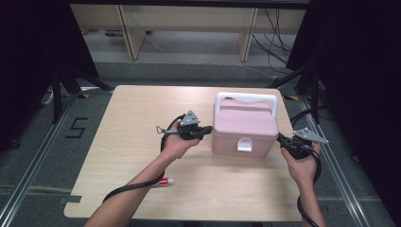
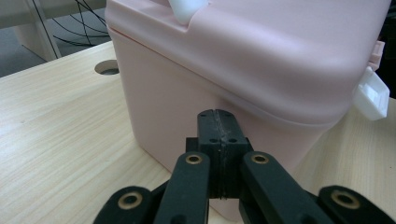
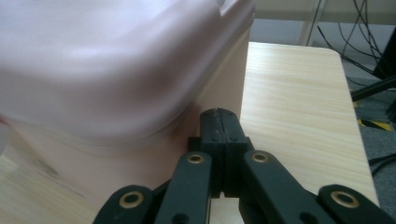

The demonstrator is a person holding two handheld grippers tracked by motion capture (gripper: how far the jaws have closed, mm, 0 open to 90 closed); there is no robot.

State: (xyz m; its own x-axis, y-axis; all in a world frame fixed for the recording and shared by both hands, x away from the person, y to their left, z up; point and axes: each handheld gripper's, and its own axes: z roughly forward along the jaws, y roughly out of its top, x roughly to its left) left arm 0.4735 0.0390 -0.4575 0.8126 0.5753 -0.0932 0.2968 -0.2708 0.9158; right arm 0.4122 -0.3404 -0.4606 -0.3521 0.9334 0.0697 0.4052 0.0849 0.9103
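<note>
The pink storage box (image 1: 244,127) sits on the right half of my wooden table (image 1: 127,142), lid down, white carry handle (image 1: 246,100) raised, white front latch (image 1: 244,144) facing me. I judge the box is bracketed from both sides to steady or shift it. My left gripper (image 1: 206,132) meets its left wall, jaws pressed fully together and holding nothing. My right gripper (image 1: 282,139) meets its right wall, jaws likewise together and empty. A small red-and-white tube (image 1: 165,181) lies near my left forearm.
</note>
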